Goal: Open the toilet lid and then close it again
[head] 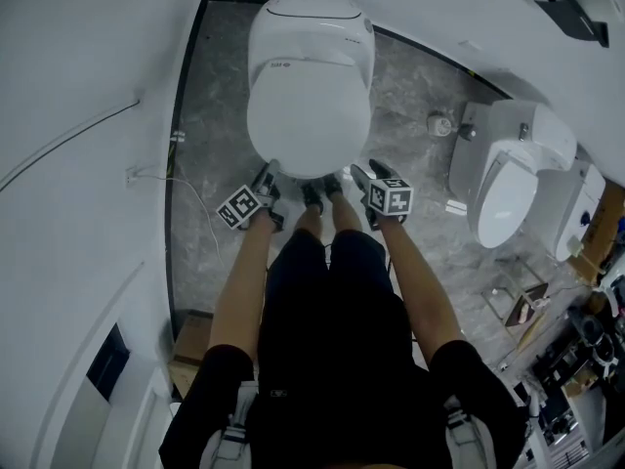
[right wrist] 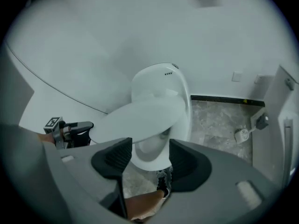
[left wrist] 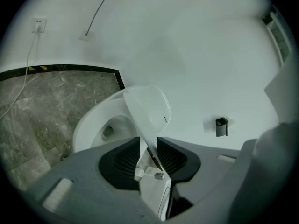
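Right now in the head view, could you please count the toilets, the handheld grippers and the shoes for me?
Toilets: 2 (a white shape past the right-hand one is too unclear to count)
Grippers, left and right: 2
Shoes: 2
Total: 6

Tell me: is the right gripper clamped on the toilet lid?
No, the right gripper stands open, both jaws clear of the toilet lid.

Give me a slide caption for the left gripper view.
Left tool grips the edge of the partly raised toilet lid, with the bowl exposed beneath.
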Available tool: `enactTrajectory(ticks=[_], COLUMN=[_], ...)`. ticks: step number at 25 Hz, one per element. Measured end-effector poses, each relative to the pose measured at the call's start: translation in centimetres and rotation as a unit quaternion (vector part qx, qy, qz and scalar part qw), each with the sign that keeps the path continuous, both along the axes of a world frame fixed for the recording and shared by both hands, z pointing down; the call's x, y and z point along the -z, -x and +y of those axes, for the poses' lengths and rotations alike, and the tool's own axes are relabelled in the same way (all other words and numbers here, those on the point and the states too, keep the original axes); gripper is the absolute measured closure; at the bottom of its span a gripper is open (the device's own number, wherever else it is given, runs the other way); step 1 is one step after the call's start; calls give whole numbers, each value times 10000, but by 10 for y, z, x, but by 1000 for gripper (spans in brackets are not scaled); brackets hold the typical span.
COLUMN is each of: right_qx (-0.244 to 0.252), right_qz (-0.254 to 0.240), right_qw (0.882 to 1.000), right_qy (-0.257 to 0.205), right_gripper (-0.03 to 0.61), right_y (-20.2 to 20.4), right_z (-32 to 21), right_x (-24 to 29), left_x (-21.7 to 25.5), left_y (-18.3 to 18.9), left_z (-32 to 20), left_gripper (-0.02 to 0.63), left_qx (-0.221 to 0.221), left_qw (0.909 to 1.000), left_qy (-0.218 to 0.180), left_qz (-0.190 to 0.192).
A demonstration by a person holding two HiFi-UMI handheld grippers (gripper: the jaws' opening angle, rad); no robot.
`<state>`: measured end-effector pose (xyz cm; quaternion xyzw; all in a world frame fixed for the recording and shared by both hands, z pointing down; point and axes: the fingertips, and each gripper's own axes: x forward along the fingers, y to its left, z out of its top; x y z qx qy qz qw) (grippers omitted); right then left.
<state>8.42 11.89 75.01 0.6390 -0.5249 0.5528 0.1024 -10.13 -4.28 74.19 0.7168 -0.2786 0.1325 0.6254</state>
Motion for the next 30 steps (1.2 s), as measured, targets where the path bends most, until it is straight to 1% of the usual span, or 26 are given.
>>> enactTrajectory(ticks=[2, 4, 7, 10, 13, 19, 24, 30], right_qx=[-15, 76, 258, 305, 510, 774, 687, 665], right_qz=[-32, -52, -53, -117, -119, -118, -361, -324], right_qw=[10000, 9998, 9993, 9990, 9977, 9946, 9935, 9938], right_qy=[75, 172, 250, 302, 420, 677, 829, 833], right_gripper=[335, 334, 334, 328, 328, 328, 327, 322], right_y=[2, 5, 10, 13, 17, 24, 27, 21], right_z=[0, 1, 5, 8, 10, 15, 21, 21], right_x=[-9, -19, -29, -38, -48, -68, -83, -100], left_x=[-6, -12, -23, -33, -45, -72, -88, -111], left_y=[4, 8, 14, 20, 26, 38, 42, 49], left_z=[3, 5, 9, 12, 16, 23, 30, 33], left_gripper=[480, 463, 460, 431, 416, 365, 362, 360], left_qx=[10, 20, -64, -53, -86, -121, -296, -431], left_qw=[10000, 9999, 9996, 9994, 9990, 9983, 9967, 9948], left_qy=[-12, -1, -6, 19, 37, 191, 263, 294], left_qz=[-68, -131, -283, -329, -445, -543, -712, -876])
